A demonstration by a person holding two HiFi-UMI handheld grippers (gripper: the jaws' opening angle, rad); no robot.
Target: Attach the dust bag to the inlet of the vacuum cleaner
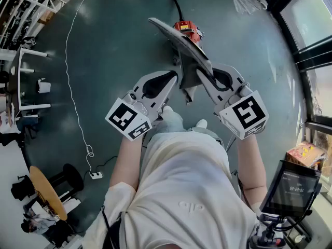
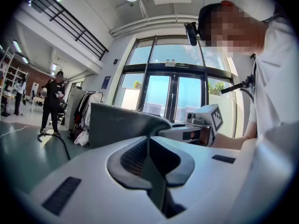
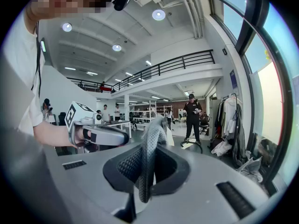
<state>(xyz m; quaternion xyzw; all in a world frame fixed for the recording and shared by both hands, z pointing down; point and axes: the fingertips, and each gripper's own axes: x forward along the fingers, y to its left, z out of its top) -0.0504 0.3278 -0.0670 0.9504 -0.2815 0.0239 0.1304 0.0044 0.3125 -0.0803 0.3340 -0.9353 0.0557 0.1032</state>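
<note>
A grey fabric dust bag [image 1: 182, 46] hangs in the air between my two grippers, its flat stiff collar tilted up and away from me. My left gripper [image 1: 178, 81] is shut on the bag's lower left edge, and my right gripper [image 1: 200, 79] is shut on its lower right edge. Below the bag, the red vacuum cleaner [image 1: 188, 28] stands on the floor, mostly hidden. In the left gripper view the left gripper [image 2: 150, 160] pinches a thin fold of the dust bag [image 2: 119, 122]. In the right gripper view the right gripper [image 3: 145, 167] clamps the textured dust bag [image 3: 150, 143].
A black hose [image 1: 174, 2] runs from the vacuum across the green floor. A white cable [image 1: 71, 87] leads to a power strip [image 1: 96, 175]. A round wooden table [image 1: 46, 192] stands at lower left, a screen on a stand [image 1: 290, 190] at lower right. Glass doors [image 2: 173, 94] and several people stand beyond.
</note>
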